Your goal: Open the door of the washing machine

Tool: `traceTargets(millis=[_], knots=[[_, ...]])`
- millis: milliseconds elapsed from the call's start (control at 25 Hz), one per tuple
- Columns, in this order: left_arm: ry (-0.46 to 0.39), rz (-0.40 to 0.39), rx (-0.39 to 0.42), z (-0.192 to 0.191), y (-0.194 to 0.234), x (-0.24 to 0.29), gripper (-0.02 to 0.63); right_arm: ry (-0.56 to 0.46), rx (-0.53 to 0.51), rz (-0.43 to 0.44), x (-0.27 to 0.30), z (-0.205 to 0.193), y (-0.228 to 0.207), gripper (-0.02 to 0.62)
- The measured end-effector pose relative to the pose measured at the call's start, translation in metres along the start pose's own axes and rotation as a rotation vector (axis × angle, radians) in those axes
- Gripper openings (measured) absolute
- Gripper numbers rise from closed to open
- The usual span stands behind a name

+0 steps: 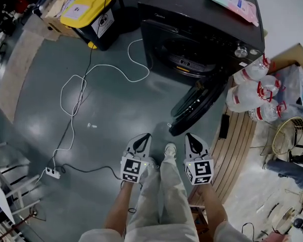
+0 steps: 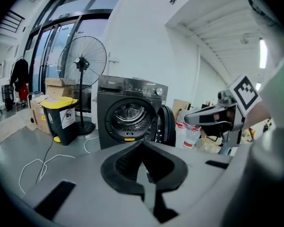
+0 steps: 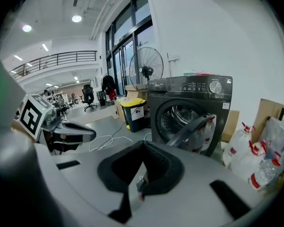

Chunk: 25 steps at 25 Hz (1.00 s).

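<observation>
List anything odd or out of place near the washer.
The white cable sprawls in loose loops over the floor in front of the washer, running from a power strip: a likely trip hazard. The door hangs open, as the task wants. Nothing looks spilled or broken.

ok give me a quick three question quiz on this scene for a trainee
1. True or false: the door of the washing machine is shut.
2. What stands to the left of the machine in the head view? A) a yellow-lidded bin B) a fridge C) a bicycle
3. Fill in: the left gripper and the right gripper both have their jaws ____, with nothing between them.
Key: 1 false; 2 A; 3 shut.
</observation>
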<state>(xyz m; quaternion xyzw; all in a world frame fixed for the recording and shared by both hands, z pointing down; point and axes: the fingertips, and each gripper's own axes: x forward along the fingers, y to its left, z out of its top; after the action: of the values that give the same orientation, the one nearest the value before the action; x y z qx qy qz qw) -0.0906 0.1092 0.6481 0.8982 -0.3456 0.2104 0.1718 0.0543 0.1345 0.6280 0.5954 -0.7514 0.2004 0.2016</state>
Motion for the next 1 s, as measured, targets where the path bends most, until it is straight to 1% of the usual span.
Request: traceTargets(millis=[120, 280, 480, 640, 1000], knots=[[-0.010, 0.012, -0.036, 0.010, 0.010, -0.015, 0.008, -0.014, -0.001, -0.001, 0.000, 0.016, -0.001, -0.002], [-0.017, 0.012, -0.055, 0.033, 0.014, -0.030, 0.008, -0.027, 0.000, 0.003, -0.006, 0.037, 0.003, -0.002], [-0.032, 0.008, -0.053, 0.066, 0.010, -0.040, 0.008, -0.041, -0.012, 0.008, -0.019, 0.068, 0.004, -0.002], [-0.054, 0.015, -0.046, 0.102, 0.009, -0.048, 0.008, -0.057, -0.018, 0.002, -0.032, 0.095, 0.001, -0.002], [-0.110, 0.048, -0.023, 0.179, 0.009, -0.075, 0.008, -0.136, 0.001, -0.028, -0.071, 0.166, -0.011, -0.002]])
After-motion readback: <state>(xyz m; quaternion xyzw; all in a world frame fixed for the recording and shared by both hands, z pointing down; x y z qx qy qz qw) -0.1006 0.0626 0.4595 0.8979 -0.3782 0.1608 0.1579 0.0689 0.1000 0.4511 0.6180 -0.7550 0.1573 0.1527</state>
